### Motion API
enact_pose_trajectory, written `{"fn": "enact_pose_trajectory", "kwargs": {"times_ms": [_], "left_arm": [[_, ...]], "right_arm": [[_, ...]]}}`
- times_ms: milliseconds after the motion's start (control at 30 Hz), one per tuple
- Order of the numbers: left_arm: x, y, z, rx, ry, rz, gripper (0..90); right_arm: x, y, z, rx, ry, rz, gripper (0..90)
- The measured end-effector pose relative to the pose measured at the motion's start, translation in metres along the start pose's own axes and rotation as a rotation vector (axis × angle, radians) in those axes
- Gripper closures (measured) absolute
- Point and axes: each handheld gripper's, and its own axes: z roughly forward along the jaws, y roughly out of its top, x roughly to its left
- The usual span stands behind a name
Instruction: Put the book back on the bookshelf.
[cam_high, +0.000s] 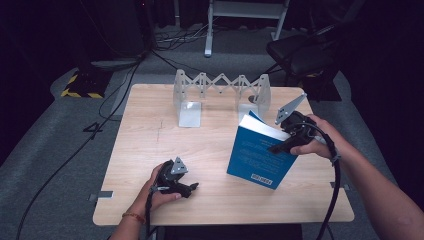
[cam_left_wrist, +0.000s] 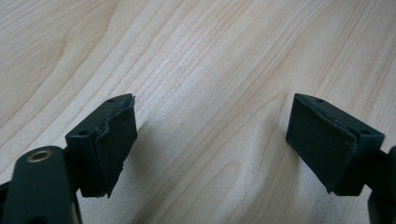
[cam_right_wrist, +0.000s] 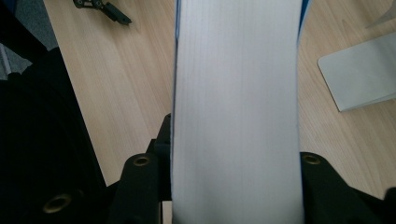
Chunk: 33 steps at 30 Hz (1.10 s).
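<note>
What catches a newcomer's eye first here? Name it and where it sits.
The blue book, propped up at the table's right side, gripped at its top edge by the right gripper. Behind it a white accordion-style book rack stands at the far edge. The left gripper rests open near the front edge.

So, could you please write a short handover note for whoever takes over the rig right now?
Right gripper: jaws either side of the blue book, clamped across its page block; the book is propped upright and tilted, bottom edge on the table.
Left gripper: open, empty, resting low over bare table at the front left.
Folding book rack: stands at the far edge, no book in it.
Done: book gripped and raised on edge.
Left, probably: carry the book to the rack, set it between the end plates, then let go.
</note>
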Motion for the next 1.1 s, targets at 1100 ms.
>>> {"fn": "enact_pose_trajectory", "kwargs": {"times_ms": [1100], "left_arm": [[-0.003,-0.001,-0.001,0.002,-0.027,0.026,16.4]], "right_arm": [[-0.051,0.025,-0.008,-0.055,-0.184,0.162,61.4]]}}
